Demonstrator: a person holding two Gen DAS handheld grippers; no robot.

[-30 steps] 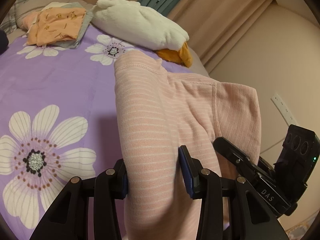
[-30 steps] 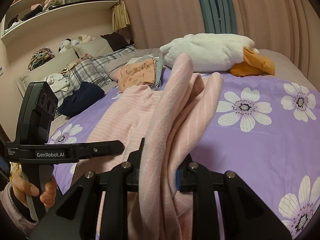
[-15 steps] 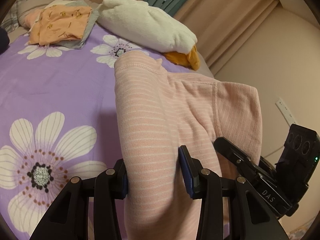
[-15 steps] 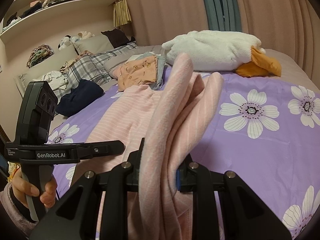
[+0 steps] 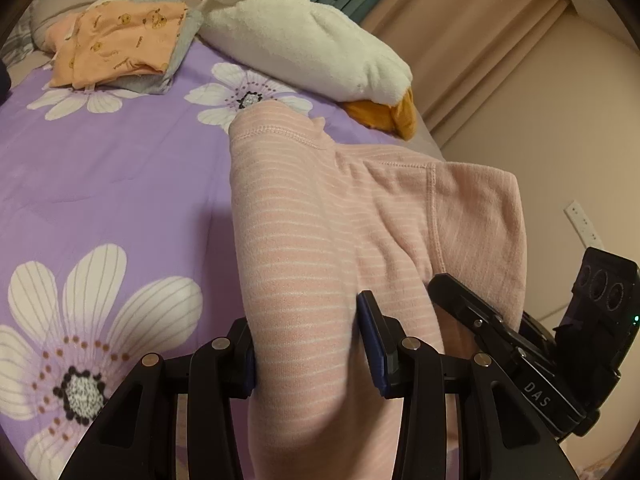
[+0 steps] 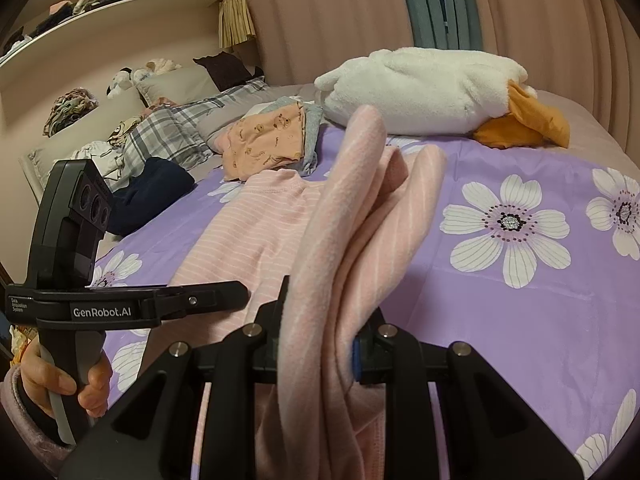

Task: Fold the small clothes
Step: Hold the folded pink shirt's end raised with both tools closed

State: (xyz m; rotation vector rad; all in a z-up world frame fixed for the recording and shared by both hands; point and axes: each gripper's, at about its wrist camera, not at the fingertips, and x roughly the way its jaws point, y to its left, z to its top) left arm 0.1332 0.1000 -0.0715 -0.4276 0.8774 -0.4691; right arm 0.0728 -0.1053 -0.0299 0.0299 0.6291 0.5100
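Note:
A pink garment with thin white stripes is held up over the purple flowered bedspread. My left gripper is shut on one part of it, the cloth draped over the fingers. My right gripper is shut on a bunched fold of the same pink garment, which stands up between its jaws. The right gripper shows at the lower right of the left wrist view. The left gripper, held in a hand, shows at the left of the right wrist view.
A white plush duck with orange feet lies at the bed's far side. A stack of folded orange and grey clothes lies beside it. A dark blue garment, plaid pillows and shelves are at the left. Curtains hang behind.
Both grippers have carried the pink garment a little forward over the bed; the duck and the clothes stack look closer and lower. Both grips are unchanged.

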